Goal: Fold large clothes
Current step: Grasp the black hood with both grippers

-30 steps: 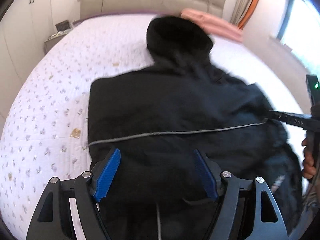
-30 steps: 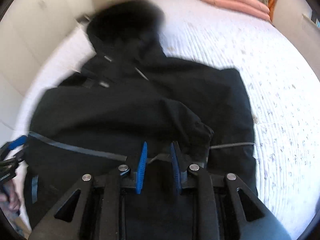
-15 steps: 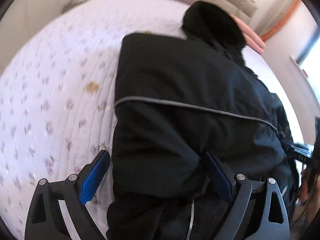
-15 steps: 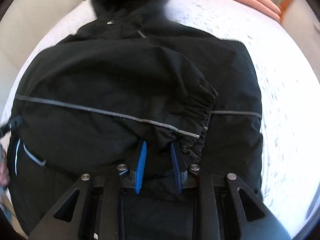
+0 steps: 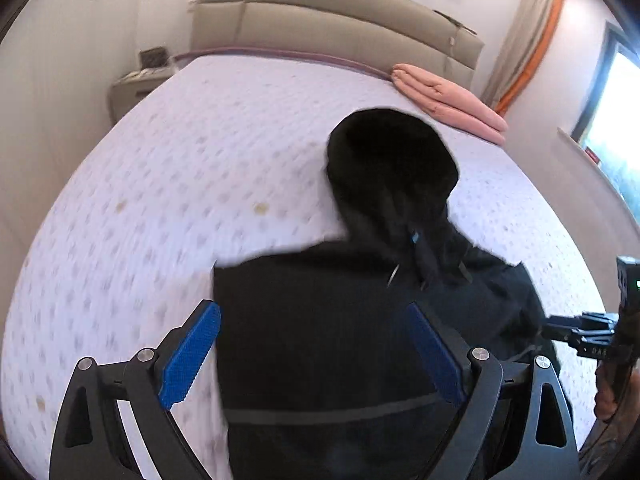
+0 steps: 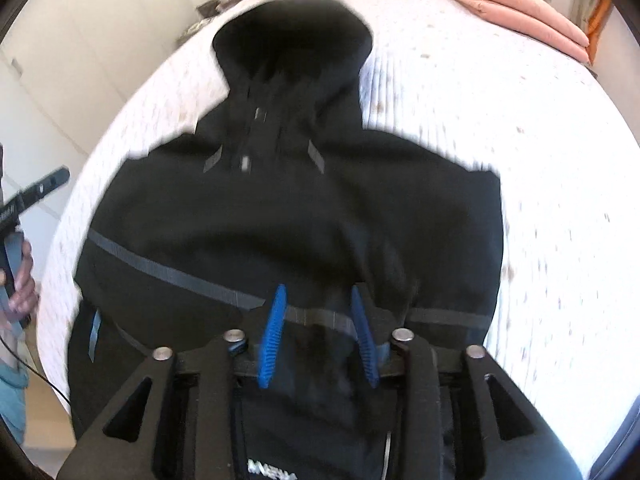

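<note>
A black hooded jacket lies on the bed with its hood toward the headboard and grey stripes across its body. My left gripper hovers over the jacket's left part, open wide, with nothing pressed between its blue pads. My right gripper is over the lower middle of the jacket. Its jaws are opening, and dark fabric lies between and under the pads without being pinched. Each gripper shows at the edge of the other's view: the right gripper and the left gripper, the latter held by a hand.
The bed has a white quilted cover with small flowers. A folded pink blanket lies at the far right by the padded headboard. A nightstand stands at the back left, white wardrobes along the left, and a window at the right.
The left gripper widened, then lifted and drew back off the jacket. The right gripper's jaws parted and let go of the gathered sleeve cuff, and it rose a little.
</note>
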The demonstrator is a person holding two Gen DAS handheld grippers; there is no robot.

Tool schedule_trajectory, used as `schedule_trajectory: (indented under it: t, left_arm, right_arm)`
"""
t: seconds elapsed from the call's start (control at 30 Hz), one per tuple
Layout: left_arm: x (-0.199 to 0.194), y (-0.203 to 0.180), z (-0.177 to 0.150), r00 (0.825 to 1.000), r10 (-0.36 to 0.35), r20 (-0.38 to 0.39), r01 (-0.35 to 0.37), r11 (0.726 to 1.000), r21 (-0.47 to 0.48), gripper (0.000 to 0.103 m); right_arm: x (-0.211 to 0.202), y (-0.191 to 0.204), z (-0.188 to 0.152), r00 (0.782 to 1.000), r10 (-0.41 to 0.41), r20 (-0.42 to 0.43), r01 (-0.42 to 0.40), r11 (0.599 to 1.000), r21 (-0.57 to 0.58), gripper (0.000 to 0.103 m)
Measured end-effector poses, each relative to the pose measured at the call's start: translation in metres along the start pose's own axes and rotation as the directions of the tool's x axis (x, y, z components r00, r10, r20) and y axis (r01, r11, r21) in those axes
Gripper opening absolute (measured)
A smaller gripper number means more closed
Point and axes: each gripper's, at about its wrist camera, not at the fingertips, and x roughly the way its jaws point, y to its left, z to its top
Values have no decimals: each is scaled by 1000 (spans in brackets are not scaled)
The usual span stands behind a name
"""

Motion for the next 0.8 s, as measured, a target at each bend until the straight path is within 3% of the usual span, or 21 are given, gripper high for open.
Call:
schedule_trajectory:
  t: [0.17, 0.33, 0.53, 0.67, 0.7, 0.73, 0.77, 0.8]
  left_arm:
    - [30, -18, 66, 1000, 9, -14, -9, 1000, 29, 95]
    - [93, -27, 130, 996, 49, -69, -45, 997, 63, 94]
    - [169, -32, 174, 989, 7, -149, 0, 999, 50, 90]
    - [214, -42, 189, 983, 23, -184, -9, 997, 78, 84]
    - [227, -43, 192, 981, 31, -193, -16, 997, 78, 80]
    - [239, -42, 194, 977, 40, -209, -25, 997, 73, 65]
    - [248, -40, 196, 972, 49, -231, -34, 997, 69, 30]
    - [259, -36, 197, 962, 63, -267, -48, 997, 63, 8]
  right_arm:
    - [15, -13, 81, 998, 35, 55, -41, 993, 109, 44]
    - [37, -35, 159, 992, 26, 126, -55, 971, 234, 49]
    - [84, -51, 244, 991, 20, 129, -53, 964, 261, 52]
    - [122, -55, 273, 996, -24, 91, 1, 969, 248, 52]
    - [132, -57, 278, 996, -35, 77, 15, 968, 252, 52]
    - [148, -60, 285, 997, -65, 41, 52, 964, 260, 52]
    - [161, -66, 291, 997, -83, 4, 79, 961, 265, 52]
    - [174, -68, 292, 997, -77, -26, 81, 960, 267, 48]
